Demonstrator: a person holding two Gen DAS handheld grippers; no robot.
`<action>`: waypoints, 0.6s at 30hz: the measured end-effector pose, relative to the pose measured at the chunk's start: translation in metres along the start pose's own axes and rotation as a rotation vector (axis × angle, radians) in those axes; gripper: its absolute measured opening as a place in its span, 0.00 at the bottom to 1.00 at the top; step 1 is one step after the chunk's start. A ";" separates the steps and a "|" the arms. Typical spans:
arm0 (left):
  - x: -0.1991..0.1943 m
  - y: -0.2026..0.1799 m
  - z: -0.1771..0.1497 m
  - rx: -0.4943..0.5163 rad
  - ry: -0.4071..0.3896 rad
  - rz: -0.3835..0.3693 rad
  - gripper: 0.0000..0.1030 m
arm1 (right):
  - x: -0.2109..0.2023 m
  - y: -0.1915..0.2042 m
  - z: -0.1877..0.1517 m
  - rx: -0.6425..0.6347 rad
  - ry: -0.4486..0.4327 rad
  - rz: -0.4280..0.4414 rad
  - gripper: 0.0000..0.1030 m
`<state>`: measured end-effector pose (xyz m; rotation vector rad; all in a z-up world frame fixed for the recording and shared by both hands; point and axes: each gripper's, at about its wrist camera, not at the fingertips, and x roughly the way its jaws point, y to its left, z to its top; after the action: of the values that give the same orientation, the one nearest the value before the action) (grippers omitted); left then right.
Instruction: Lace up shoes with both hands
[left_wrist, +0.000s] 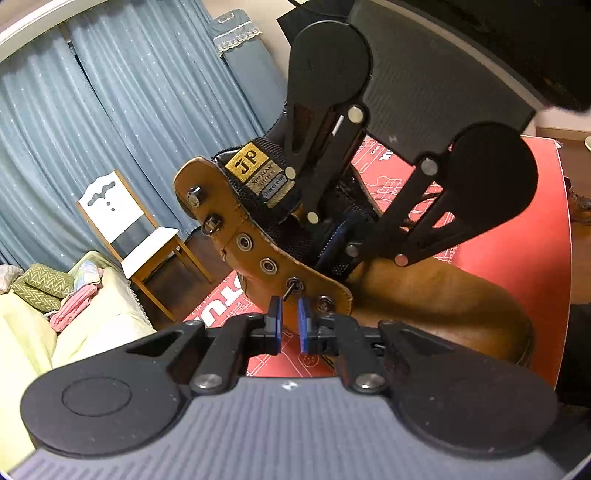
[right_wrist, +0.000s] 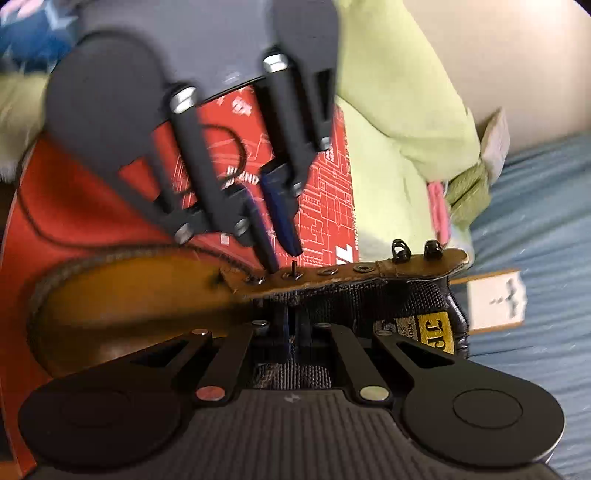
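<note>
A tan leather boot (left_wrist: 424, 295) lies on a red printed board (left_wrist: 517, 240) with its eyelet flap turned up. A dark lace tip (left_wrist: 291, 287) sticks out of one eyelet in the lower part of the flap. My left gripper (left_wrist: 290, 325) is open, its blue pads just short of that tip with a bare gap between them. Seen from the right wrist, the left gripper (right_wrist: 282, 254) hovers over the lace tip (right_wrist: 294, 266). My right gripper (right_wrist: 293, 328) is inside the boot (right_wrist: 129, 291), closed right under that eyelet, apparently pinching the lace. Seen from the left, the right gripper (left_wrist: 343, 240) reaches in past the tongue.
A loose loop of dark lace (right_wrist: 229, 136) lies on the red board (right_wrist: 325, 177). Lace hooks (right_wrist: 400, 251) top the flap. Beyond stand a white wooden chair (left_wrist: 122, 221), a pale green sofa (left_wrist: 74, 332) with cushions, and blue curtains (left_wrist: 129, 110). Another shoe (left_wrist: 581, 206) shows at the right edge.
</note>
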<state>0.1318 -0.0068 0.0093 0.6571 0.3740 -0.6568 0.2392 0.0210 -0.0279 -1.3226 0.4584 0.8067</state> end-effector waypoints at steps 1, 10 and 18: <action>0.000 0.001 0.000 -0.001 -0.002 0.005 0.09 | 0.001 -0.001 0.001 -0.007 -0.007 -0.002 0.01; -0.001 0.001 0.003 0.131 -0.004 0.017 0.10 | 0.007 0.001 0.000 -0.080 -0.059 -0.035 0.01; 0.006 -0.013 0.006 0.316 0.016 -0.002 0.08 | -0.004 0.010 -0.007 -0.071 -0.071 -0.065 0.00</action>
<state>0.1286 -0.0213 0.0053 0.9634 0.2878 -0.7201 0.2305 0.0131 -0.0329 -1.3633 0.3315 0.8193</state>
